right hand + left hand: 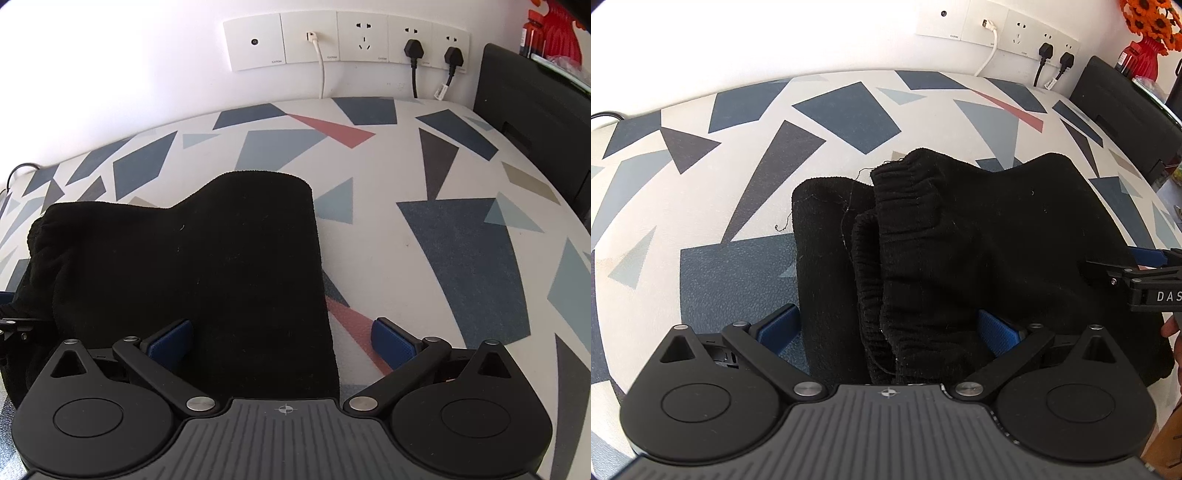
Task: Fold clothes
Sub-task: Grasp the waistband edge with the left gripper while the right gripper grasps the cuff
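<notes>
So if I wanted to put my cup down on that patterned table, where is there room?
Right of the black garment, the table lies bare up to the black box. A bare strip also runs behind the garment, below the wall sockets. The near edge is crowded by both grippers.

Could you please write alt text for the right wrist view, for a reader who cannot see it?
A folded black garment lies on a table with a geometric-patterned cover, its right edge between the open blue fingers of the right gripper. Behind, wall sockets hold two black plugs and a white cable.
</notes>
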A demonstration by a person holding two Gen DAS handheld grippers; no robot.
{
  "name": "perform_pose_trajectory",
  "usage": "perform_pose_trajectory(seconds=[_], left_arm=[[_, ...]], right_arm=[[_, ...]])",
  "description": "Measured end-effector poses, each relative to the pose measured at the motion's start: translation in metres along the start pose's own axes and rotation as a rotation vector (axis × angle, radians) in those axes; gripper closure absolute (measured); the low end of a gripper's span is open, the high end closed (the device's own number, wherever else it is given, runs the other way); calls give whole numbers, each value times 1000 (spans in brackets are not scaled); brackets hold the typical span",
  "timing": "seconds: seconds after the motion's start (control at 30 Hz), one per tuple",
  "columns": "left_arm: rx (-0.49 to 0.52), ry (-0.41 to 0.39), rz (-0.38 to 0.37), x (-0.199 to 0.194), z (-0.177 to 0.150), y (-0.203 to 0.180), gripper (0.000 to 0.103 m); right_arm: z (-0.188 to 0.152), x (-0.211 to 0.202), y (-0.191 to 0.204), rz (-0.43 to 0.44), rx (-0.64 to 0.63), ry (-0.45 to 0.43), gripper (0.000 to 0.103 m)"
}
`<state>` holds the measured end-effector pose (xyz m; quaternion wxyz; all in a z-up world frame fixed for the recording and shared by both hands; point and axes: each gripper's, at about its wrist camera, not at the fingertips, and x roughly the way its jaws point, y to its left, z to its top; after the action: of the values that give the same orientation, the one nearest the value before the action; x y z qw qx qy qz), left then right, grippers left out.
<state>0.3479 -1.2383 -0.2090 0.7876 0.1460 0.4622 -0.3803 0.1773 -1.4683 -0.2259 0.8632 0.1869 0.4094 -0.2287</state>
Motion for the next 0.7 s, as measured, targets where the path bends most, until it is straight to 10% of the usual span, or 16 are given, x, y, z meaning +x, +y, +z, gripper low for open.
perform_pose_trajectory(seconds=[0.5,0.7], left_arm=[[2,25,1,2,3,0,2],[-3,17,-45,-6,1,-6,36]], right_arm=[[-1,1,5,10,-35,8,4],[-5,-9,13,68,-38,-15,47]])
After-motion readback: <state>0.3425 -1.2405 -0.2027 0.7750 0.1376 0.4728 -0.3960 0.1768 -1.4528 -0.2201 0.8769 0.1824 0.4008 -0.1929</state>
